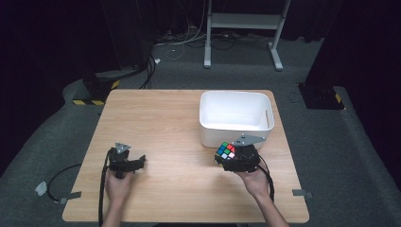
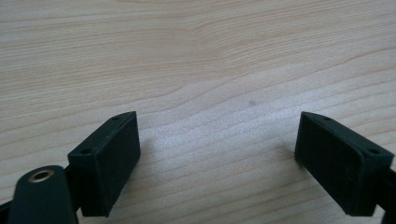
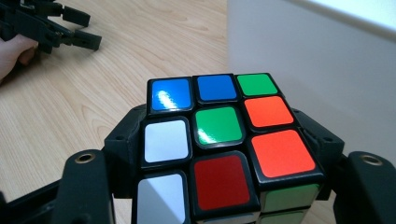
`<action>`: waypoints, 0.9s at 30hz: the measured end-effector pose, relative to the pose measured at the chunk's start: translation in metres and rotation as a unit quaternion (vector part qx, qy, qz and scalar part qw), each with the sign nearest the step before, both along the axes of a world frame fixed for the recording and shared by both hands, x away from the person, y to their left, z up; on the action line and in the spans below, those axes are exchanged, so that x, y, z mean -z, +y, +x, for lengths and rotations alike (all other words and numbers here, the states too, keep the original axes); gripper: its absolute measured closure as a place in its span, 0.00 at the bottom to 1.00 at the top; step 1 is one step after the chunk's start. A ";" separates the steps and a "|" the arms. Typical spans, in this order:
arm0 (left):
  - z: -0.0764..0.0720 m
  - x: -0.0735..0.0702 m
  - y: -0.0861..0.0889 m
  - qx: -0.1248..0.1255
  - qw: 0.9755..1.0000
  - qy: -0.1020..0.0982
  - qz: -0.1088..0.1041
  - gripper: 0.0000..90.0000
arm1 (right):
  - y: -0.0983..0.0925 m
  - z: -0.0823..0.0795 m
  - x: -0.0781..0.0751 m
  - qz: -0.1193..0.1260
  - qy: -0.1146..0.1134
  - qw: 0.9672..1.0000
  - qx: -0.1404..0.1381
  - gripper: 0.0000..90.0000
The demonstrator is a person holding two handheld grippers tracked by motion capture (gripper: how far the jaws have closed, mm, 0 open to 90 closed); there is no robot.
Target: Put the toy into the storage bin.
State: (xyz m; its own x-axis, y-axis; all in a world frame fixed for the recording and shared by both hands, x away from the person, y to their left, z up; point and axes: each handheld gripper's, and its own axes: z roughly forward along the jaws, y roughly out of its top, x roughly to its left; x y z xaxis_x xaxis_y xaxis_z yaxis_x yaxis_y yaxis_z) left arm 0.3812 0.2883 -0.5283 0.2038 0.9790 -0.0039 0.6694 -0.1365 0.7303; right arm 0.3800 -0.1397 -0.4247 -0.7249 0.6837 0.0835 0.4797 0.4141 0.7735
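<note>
In the right gripper view the scrambled, multicoloured puzzle cube point(image 3: 219, 140) runs off the bottom edge, and the black pads hide its two side faces. The white plastic bin point(image 3: 317, 70) is cut by the top and right edges. In the high view the person's forearms leave the bottom edge, and the cube's point(image 1: 226, 151) lower part is hidden behind the right gripper point(image 1: 239, 158).

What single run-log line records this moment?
right gripper: shut on cube | cube: beside bin | left gripper: open, nothing held, over table

Count: 1 puzzle cube point(image 1: 226, 152), 1 white bin point(image 1: 235, 117), 2 grippers (left point(image 1: 140, 161), right point(image 1: 229, 158)), 1 desk point(image 1: 156, 118).
</note>
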 end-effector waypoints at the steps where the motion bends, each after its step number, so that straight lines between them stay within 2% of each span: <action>1: 0.000 0.000 0.000 0.000 1.000 0.000 0.000 0.16 | 0.000 0.000 -0.001 0.000 -0.001 1.000 -0.001 0.36; 18: 0.000 0.000 0.000 0.000 1.000 0.000 0.000 0.16 | -0.008 0.005 -0.020 0.015 -0.006 1.000 -0.007 0.36; 24: 0.000 0.000 0.000 0.000 1.000 0.000 0.000 0.16 | -0.010 0.007 -0.029 0.026 -0.005 1.000 -0.015 0.36; 25: 0.000 0.000 0.000 0.000 1.000 0.000 0.000 0.16 | -0.011 0.008 -0.033 0.040 0.001 0.999 -0.021 0.36; 27: 0.000 0.000 0.000 0.000 1.000 0.000 0.000 0.16 | -0.012 0.009 -0.035 0.045 0.001 0.999 -0.024 0.36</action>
State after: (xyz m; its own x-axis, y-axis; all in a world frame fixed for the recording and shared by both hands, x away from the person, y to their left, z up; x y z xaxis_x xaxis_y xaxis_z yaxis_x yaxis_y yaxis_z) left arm 0.3812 0.2883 -0.5283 0.2038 0.9790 -0.0040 0.6693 -0.1363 0.7303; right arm 0.3886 -0.1515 -0.3901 -0.7562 0.6380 0.1449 0.4625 0.3647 0.8081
